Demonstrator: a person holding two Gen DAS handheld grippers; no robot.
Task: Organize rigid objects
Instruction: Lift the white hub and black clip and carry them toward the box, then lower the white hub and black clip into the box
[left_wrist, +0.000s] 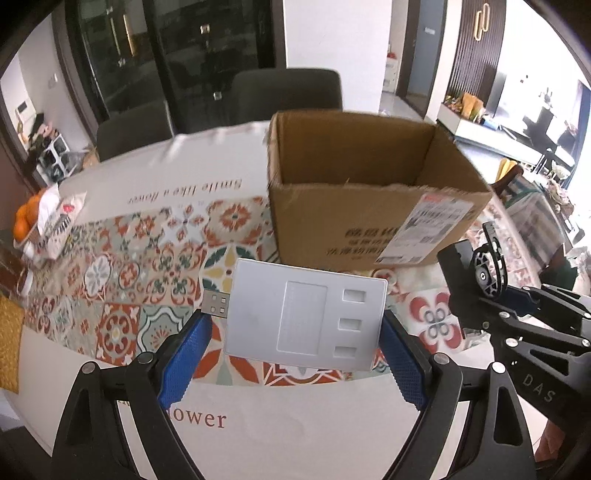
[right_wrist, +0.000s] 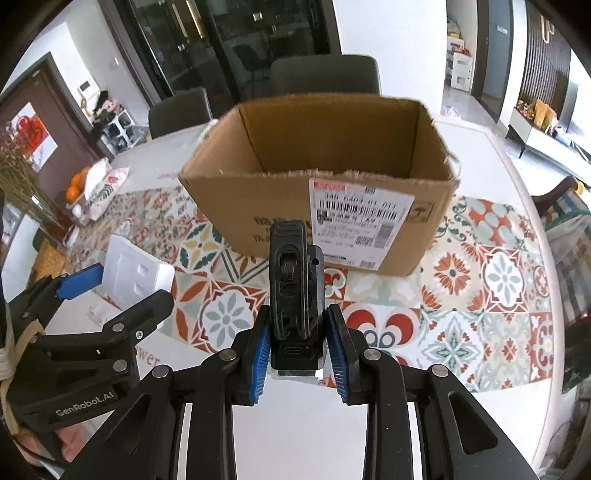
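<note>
A: We have a flat white plastic adapter with a USB plug (left_wrist: 304, 314) clamped across its width in our left gripper (left_wrist: 295, 343), jaws spread wide and the blue pads pressing on its two long edges. In our right gripper (right_wrist: 297, 347) sits a small black clip-backed device with a USB-C port (right_wrist: 293, 291), jaws drawn close on its sides. Both things hang above the table, short of the open brown cardboard box with a shipping label (right_wrist: 321, 173).

B: What worries us most?

A: The adapter. It sits tilted in the left pads with only its thin edges gripped, so we judge a quick swing toward the box could let it pivot or slide out. The black device stands tall above the right pads, held low near its port; a knock on the box's near wall might lever it loose.

B: And the two grippers themselves?

A: They are near each other, each showing in the other's view. If we bring both over the box at once, they could collide.

B: The surface?

A: A round white table (right_wrist: 517, 177) under a patterned tile-print cloth in red, teal and cream (right_wrist: 480, 277), with oranges and a printed bag (left_wrist: 40, 221) at the far left edge. Dark chairs (right_wrist: 325, 75) stand behind, then black glass doors and a bright living area on the right.
</note>
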